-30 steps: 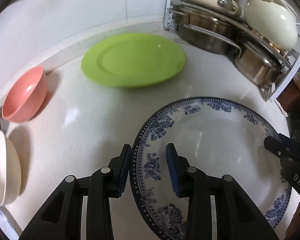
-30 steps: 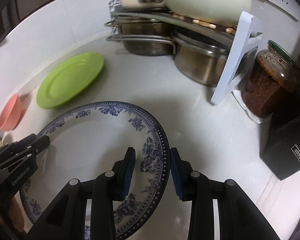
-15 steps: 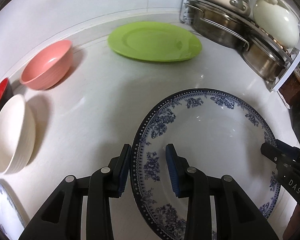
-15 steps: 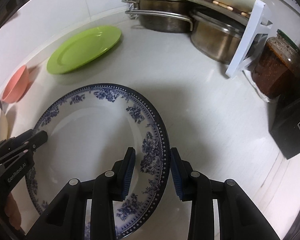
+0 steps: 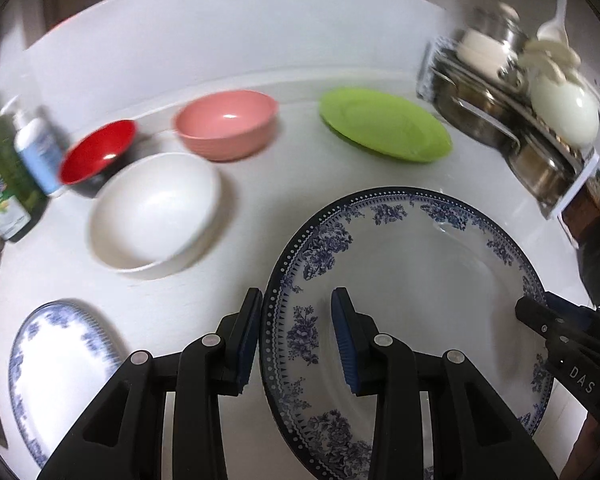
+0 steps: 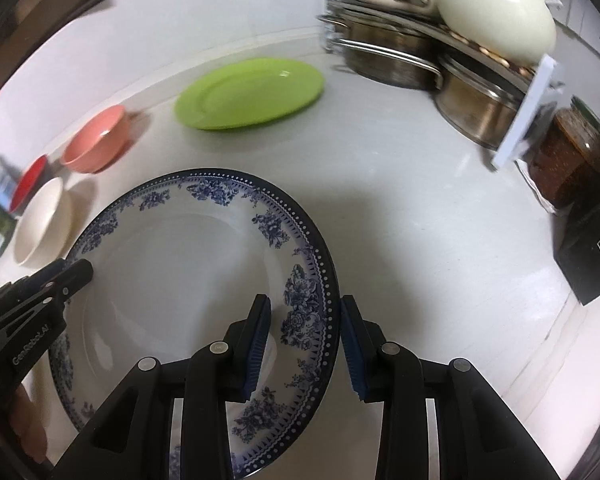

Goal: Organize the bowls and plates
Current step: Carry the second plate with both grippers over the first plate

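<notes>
bottles (image 5: pixel 16 168) blurred, labels perhaps unreadable.

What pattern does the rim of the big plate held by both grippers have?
The big plate has blue flowers and a dark dotted edge on white; the right wrist view shows it best.

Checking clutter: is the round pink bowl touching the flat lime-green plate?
Apart. The left wrist view shows bare white counter between the pink bowl and the green plate.

I see a white countertop (image 5: pixel 260 160) w/ these items on it: green plate (image 5: pixel 384 128), pink bowl (image 5: pixel 226 130), red bowl (image 5: pixel 96 152), white bowl (image 5: pixel 156 208), small blue-pattern plate (image 5: pixel 60 368) at near left. Bottles (image 5: pixel 16 168) at left edge; pot rack (image 6: pixel 520 108), jar (image 6: pixel 568 156), black box (image 6: pixel 592 248) at right.
</notes>
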{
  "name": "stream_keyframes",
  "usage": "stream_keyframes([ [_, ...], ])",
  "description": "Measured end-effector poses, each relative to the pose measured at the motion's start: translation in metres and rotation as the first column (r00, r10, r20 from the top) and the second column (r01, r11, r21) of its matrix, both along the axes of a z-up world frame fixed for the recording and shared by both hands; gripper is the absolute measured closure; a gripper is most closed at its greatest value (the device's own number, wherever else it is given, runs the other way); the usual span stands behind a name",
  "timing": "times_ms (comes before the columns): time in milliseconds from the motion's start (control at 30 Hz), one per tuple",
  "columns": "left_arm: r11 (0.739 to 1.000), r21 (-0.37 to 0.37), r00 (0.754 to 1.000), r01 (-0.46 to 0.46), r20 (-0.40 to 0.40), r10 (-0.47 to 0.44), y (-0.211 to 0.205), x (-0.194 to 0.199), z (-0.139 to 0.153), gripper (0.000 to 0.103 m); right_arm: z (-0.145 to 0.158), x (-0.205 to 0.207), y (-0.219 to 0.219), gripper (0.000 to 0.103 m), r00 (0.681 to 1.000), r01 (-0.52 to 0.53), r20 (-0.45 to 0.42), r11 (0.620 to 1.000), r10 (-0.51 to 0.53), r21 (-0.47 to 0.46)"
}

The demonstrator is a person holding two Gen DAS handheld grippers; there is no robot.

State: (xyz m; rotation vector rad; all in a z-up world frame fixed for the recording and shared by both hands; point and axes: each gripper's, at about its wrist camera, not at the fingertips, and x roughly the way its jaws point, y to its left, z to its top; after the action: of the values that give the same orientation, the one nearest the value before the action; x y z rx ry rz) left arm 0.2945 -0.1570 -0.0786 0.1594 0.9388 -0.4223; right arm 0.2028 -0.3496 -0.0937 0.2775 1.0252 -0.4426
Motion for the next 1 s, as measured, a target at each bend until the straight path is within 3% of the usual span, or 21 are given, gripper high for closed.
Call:
stream_keyframes([
  [233, 0.994, -0.025, 0.993, -0.110, 0.048, 0.111, 0.062, -0.007, 0.018, 0.068, 0.021, 0.012, 0.049, 0.067, 0.994, -0.097, 0.050, 0.995, 0.098, -0.013],
  [533, 0.966, -0.052, 0.963, -0.252, 0.085, 0.255, 0.142, -0.013, 0.029, 0.068, 0.037, 0.035, 0.112, 0.067, 0.967, -0.239, 0.090, 0.971, 0.240, -0.022],
  [733, 0.940, -0.049, 0.935, -0.338, 0.097, 0.342, 0.193, -0.019, 0.030, 0.068, 0.045, 0.049, 0.156, 0.067, 0.934, -0.338, 0.108, 0.940, 0.340, -0.043],
  [1000, 0.886, -0.030, 0.882, -0.463, 0.084, 0.464, 0.255, -0.025, 0.025, 0.068, 0.039, 0.069, 0.219, 0.067, 0.869, -0.483, 0.104, 0.875, 0.484, -0.040],
])
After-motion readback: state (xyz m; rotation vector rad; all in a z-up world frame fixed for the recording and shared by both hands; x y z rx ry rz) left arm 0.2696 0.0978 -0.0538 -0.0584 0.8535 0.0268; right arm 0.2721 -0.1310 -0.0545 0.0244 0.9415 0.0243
